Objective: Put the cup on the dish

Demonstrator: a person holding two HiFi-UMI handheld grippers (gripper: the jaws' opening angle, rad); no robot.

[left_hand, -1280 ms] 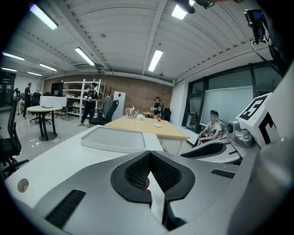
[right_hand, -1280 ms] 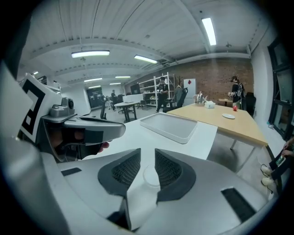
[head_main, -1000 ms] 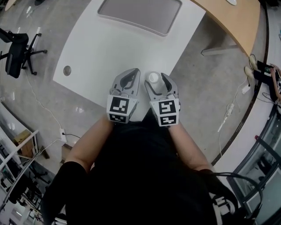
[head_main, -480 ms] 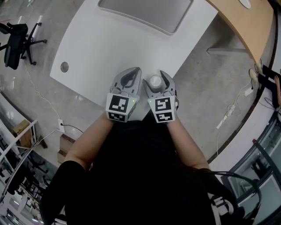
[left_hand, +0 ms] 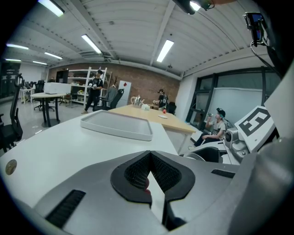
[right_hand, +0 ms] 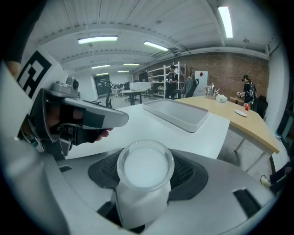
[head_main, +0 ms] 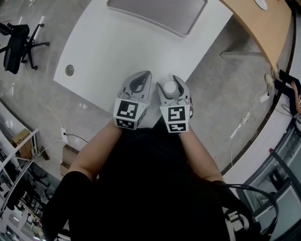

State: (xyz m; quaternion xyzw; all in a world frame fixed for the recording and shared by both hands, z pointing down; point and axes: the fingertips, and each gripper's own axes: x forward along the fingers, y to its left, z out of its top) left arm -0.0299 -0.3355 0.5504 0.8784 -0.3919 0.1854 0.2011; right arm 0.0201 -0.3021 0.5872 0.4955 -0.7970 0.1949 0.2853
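A small white cup [head_main: 168,87] [right_hand: 144,167] sits between the jaws of my right gripper [head_main: 168,81] [right_hand: 146,153]. Its open mouth faces up, and the dark pads press on both its sides. My left gripper [head_main: 143,75] [left_hand: 149,153] is right beside it on the left, shut with nothing in it. Both grippers hover over the front edge of the white table [head_main: 117,52]. The dish, a shallow grey tray [head_main: 157,14] [left_hand: 115,125] [right_hand: 177,112], lies at the table's far end, well away from both grippers.
A round cable hole [head_main: 69,70] marks the table's left corner. A curved wooden desk [head_main: 258,23] stands at the right. An office chair [head_main: 16,44] is on the floor at the left, with cables [head_main: 244,122] lying at the right. People stand far back in the room.
Almost nothing differs. The head view has shifted a little. Both grippers stay side by side at the table's front edge, and the cup stays between the right jaws.
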